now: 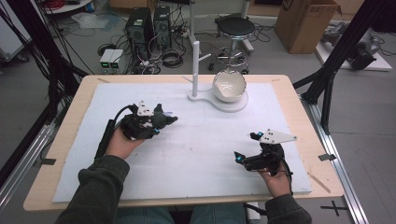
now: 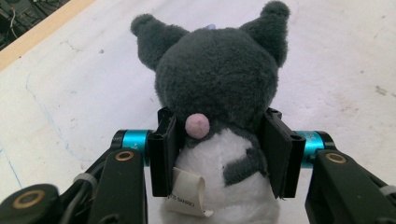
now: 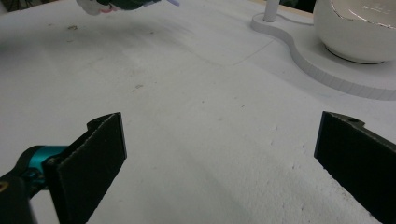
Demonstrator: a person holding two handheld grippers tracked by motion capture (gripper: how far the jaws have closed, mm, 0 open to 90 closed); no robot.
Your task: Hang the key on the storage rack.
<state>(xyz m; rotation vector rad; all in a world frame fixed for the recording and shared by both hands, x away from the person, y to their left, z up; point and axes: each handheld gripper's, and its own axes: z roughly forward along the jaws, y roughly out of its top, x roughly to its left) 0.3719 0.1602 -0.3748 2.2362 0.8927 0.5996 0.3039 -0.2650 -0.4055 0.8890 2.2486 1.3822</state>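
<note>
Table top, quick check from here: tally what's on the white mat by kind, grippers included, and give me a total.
Plush toys: 1, the grey and white plush toy, clamped in the left gripper
Bowls: 1, the white bowl
Stands: 1, the white stand with its flat base under the bowl
Grippers: 2, the second being the right gripper, open
Total: 5

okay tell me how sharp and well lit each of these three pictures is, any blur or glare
High view: even, soft light, slightly grainy, a bright sheen inside the white bowl. Left gripper view: the plush toy held by the left tool is crisp, with little shadow. Right gripper view: the right tool has near pads that look soft, the foam mat is sharper, and the bowl's rim glints.
</note>
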